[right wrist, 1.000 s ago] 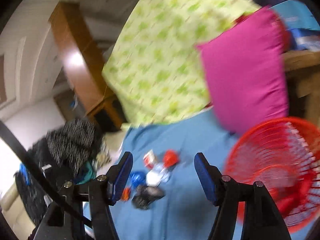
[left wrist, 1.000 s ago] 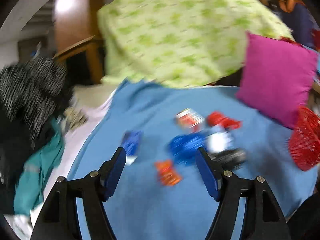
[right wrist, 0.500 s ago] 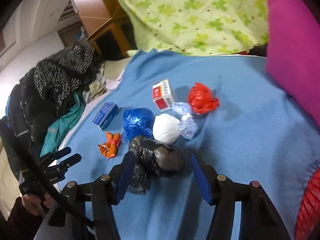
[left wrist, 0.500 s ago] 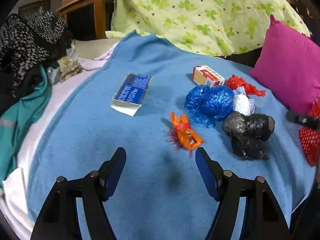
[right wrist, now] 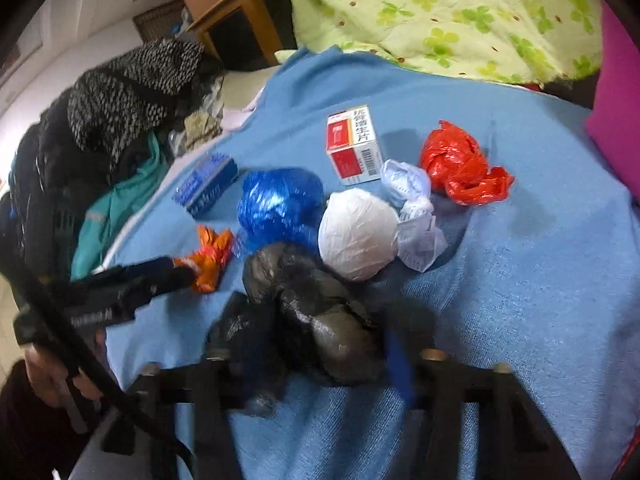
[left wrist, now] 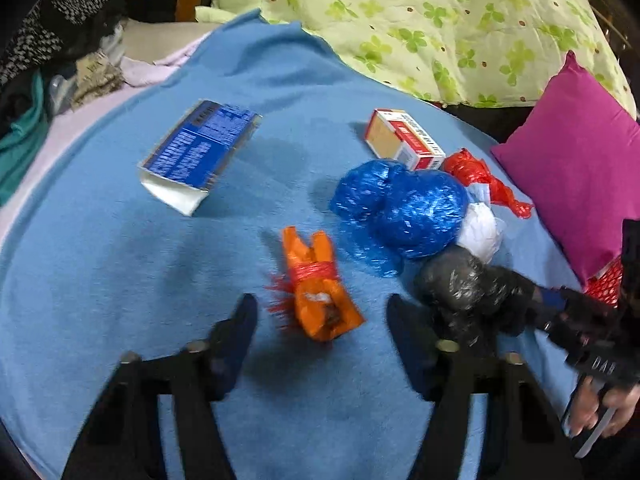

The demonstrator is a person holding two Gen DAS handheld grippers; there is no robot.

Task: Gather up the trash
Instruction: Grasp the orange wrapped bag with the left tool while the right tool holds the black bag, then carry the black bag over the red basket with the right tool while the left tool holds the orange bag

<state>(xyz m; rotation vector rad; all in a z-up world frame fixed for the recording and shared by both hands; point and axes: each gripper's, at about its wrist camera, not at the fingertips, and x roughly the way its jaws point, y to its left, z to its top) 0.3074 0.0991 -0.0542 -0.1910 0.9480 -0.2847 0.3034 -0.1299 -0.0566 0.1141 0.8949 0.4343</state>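
my left gripper (left wrist: pixel 320 316) was closing round the orange wrapper (left wrist: pixel 318 292) on the blue blanket (left wrist: pixel 120 280), my right gripper (right wrist: pixel 316 356) closing on the black bag (right wrist: pixel 304 312); neither pinched yet, and slick plastic might squirt free.

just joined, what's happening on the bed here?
A person is clearing trash off a blue blanket with a handheld gripper in each hand. The left gripper is closing around an orange wrapper, pads not yet touching it. The right gripper is closing around a black plastic bag; whether it is gripped yet is unclear. A blue bag, white bag, red bag and two boxes lie untouched.
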